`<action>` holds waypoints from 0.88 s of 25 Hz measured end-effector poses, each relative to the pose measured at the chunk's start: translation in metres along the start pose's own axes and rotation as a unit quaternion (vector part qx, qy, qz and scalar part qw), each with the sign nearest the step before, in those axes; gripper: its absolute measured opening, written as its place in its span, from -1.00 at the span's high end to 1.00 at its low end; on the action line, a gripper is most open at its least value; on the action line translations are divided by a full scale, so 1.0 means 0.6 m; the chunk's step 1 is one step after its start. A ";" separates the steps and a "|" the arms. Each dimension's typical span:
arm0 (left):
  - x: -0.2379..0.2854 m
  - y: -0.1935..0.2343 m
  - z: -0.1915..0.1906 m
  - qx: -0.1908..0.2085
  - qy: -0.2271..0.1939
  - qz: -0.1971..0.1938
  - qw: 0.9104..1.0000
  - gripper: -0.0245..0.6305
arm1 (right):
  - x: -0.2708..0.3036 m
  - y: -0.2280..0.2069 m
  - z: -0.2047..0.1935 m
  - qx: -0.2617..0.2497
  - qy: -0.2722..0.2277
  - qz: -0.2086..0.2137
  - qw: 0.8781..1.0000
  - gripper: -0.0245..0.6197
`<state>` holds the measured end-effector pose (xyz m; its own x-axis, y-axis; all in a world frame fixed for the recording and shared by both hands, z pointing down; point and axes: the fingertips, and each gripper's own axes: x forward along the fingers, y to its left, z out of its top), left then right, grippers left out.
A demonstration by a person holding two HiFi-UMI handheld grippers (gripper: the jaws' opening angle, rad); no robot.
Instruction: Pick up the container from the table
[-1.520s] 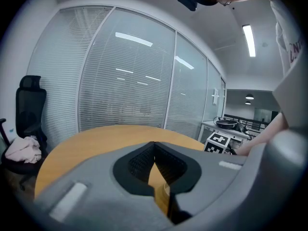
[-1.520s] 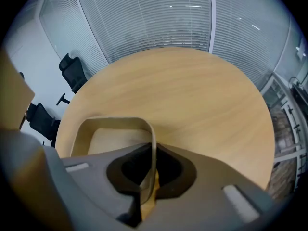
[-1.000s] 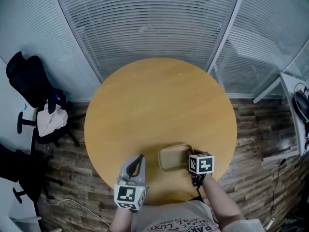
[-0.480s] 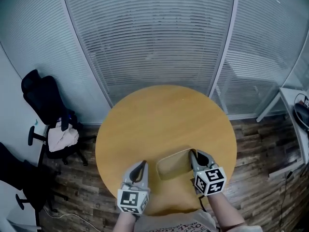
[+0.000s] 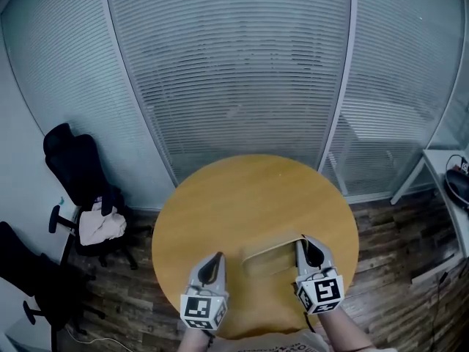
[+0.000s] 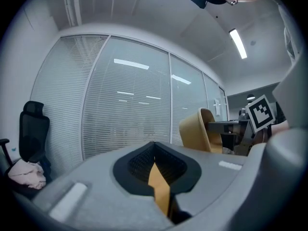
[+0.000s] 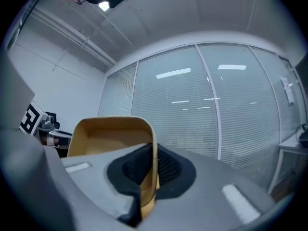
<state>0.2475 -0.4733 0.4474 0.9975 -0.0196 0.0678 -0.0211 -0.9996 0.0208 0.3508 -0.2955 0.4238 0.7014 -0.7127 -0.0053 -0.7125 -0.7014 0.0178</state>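
The tan, shallow, rounded-rectangle container (image 5: 270, 259) hangs in the air above the round wooden table (image 5: 242, 196). My right gripper (image 5: 303, 245) is shut on its right wall, which is pinched between the black pads (image 7: 153, 162). The right gripper view shows the container (image 7: 110, 134) reaching out to the left with its open side in sight. My left gripper (image 5: 213, 259) hovers to the container's left, not touching it, shut with nothing in it. The left gripper view shows its pads (image 6: 154, 152) meeting at the tips, and the container (image 6: 198, 129) off to the right.
A glass wall with white blinds (image 5: 234, 72) stands behind the table. Two black office chairs (image 5: 77, 169) stand at the left, one with a pale cloth (image 5: 101, 227) on it. A white desk (image 5: 447, 169) is at the right edge, over wood flooring.
Both grippers have risen, the right one much more. The container has come up off the table in the right gripper. The head view has tipped up to show more of the wall.
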 end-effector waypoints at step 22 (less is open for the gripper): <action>0.004 0.004 0.002 -0.005 -0.006 -0.008 1.000 0.91 | -0.007 0.020 -0.033 -0.006 0.043 0.008 0.999 0.91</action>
<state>0.2498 -0.4757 0.4466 0.9984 -0.0038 0.0563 -0.0056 -0.9995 0.0308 0.3398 -0.3007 0.4438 0.6894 -0.7199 0.0800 -0.7236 -0.6896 0.0293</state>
